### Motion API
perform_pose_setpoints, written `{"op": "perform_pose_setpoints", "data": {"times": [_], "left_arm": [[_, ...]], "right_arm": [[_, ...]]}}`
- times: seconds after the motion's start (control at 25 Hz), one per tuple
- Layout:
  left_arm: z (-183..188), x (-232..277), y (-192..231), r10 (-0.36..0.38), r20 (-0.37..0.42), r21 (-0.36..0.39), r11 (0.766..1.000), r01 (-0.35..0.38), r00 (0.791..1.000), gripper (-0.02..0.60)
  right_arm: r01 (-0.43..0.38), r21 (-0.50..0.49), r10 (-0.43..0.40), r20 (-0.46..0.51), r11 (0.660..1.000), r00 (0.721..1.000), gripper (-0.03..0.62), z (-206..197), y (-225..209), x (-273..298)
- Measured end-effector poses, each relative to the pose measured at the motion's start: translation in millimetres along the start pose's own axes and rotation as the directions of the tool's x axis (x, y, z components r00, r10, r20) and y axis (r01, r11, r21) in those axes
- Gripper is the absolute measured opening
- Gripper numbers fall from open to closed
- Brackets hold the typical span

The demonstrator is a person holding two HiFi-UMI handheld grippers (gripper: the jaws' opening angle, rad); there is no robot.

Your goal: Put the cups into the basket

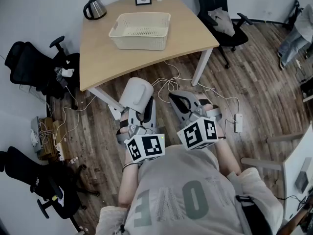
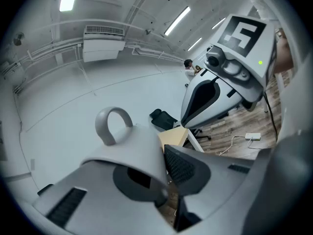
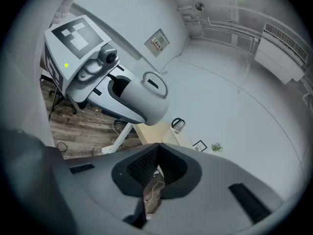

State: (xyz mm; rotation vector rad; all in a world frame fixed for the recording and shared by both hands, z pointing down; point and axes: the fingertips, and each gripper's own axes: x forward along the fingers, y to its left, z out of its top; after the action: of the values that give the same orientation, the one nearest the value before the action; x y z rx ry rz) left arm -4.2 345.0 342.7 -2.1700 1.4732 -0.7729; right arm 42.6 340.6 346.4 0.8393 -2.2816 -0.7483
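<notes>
Left gripper [image 1: 141, 112] is clenched on the cup [image 2: 129, 148], which hangs over the floor in front of the table [image 1: 98, 58], handle out. Right gripper [image 3: 154, 151] is closed on nothing. The basket [image 1: 117, 31] sits mid-table, well apart from the cup. Risk: the grip looks to be on the cup wall only (not the handle), so it could twist or slip while carried. Cables [image 1: 168, 84] underfoot near the table leg could snag a step. A kettle [image 1: 95, 8] stands beyond the basket and a chair [image 1: 29, 65] is off to the left.
</notes>
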Motion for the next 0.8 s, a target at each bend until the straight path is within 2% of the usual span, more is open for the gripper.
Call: {"op": "perform_pose_setpoints", "data": {"times": [0.48, 0.8], "left_arm": [[-9, 0, 9, -0.004, -0.004, -0.01, 1.0, 0.004, 1.0, 0.06], [-19, -10, 18, 0.012, -0.002, -0.013, 1.0, -0.012, 1.0, 0.06]], "right_arm": [[-0.007, 0.037, 0.007, -0.006, 0.999, 1.0, -0.002, 3, 1, 9], [-0.009, 0.018, 0.009, -0.007, 1.0, 1.0, -0.002, 10, 9, 11]]}}
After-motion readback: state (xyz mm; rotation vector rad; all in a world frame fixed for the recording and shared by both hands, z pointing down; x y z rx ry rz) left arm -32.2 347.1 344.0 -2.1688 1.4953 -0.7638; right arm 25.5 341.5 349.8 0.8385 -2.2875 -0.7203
